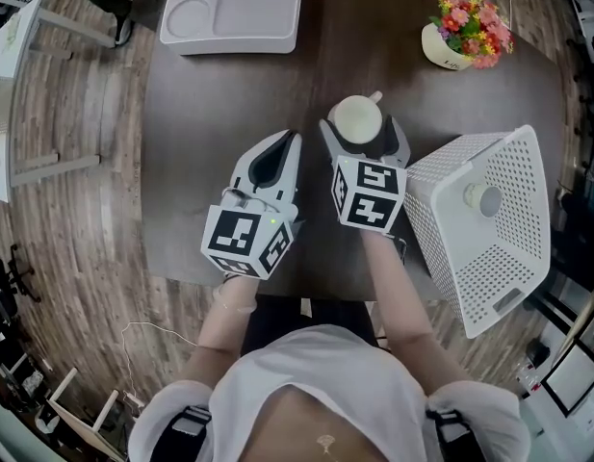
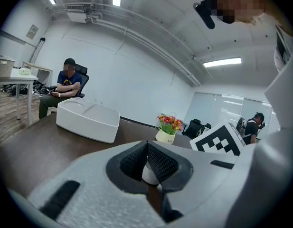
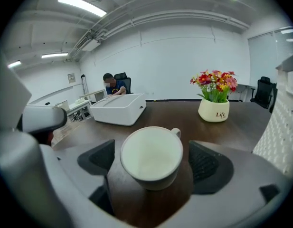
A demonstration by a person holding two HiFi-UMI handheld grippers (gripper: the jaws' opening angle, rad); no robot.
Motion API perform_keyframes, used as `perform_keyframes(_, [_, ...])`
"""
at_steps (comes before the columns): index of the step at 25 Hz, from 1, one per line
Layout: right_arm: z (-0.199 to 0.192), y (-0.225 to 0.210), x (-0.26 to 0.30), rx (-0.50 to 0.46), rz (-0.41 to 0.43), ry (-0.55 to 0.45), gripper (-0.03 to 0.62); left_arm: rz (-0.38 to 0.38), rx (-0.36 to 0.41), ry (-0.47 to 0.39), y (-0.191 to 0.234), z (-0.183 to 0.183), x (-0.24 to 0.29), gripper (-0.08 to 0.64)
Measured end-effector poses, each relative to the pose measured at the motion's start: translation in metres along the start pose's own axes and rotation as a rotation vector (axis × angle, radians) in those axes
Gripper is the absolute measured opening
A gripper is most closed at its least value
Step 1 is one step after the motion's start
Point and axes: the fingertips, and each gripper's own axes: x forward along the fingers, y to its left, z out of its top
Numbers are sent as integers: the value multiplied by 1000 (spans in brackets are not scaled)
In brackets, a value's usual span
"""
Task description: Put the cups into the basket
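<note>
Flanking the cup (image 1: 356, 118) with its pads set wide apart, the right gripper (image 1: 364, 141) has the cup between its fingers without touching it. The cup stands upright and empty on the table (image 1: 229, 104), its handle (image 3: 175, 133) turned to the far right. The left gripper (image 1: 282, 142) lies just beside it with its fingers closed together. The head view shows nothing in them, though a pale shape I cannot identify shows through the gap under the tips in its own view. The basket (image 1: 451, 248) sits at the table's right edge, near the cup, with a pale round thing (image 1: 482, 198) in it that is probably another cup. I judge the grasp not yet made, and the close is where it could fail. If the pads meet the round, glazed wall off-centre, the cup could squirt forward or spin. If the right pad catches the handle instead of the wall, the cup may twist and hang crooked. A grip set too near the rim could let it tip out on the lift. On the way over, a low carry could knock the basket's near wall and push the basket toward the table edge. Letting go from too high might crack this cup against the one inside.
</note>
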Motion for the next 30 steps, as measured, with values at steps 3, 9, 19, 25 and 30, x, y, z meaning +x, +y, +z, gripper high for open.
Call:
perform_keyframes(3, [-6,0,7,-5,1,33,454,0,-3,4,2,-2,2,9])
perform_keyframes(9, [-10,-3,11,-27,-1,71,454,-2,-7,14,3,-6,5,9])
perform_keyframes(19, [-8,1,17,-48,37,90,453,-10,-24,29,-1,-13,7,10])
perform_keyframes(25, [-11,-1,18,-109,20,107,437,-7,-46,42,-1,-19,3,10])
perform_keyframes(30, [-11,-1,17,-88,11,108,434,0,-42,32,4,-15,0,9])
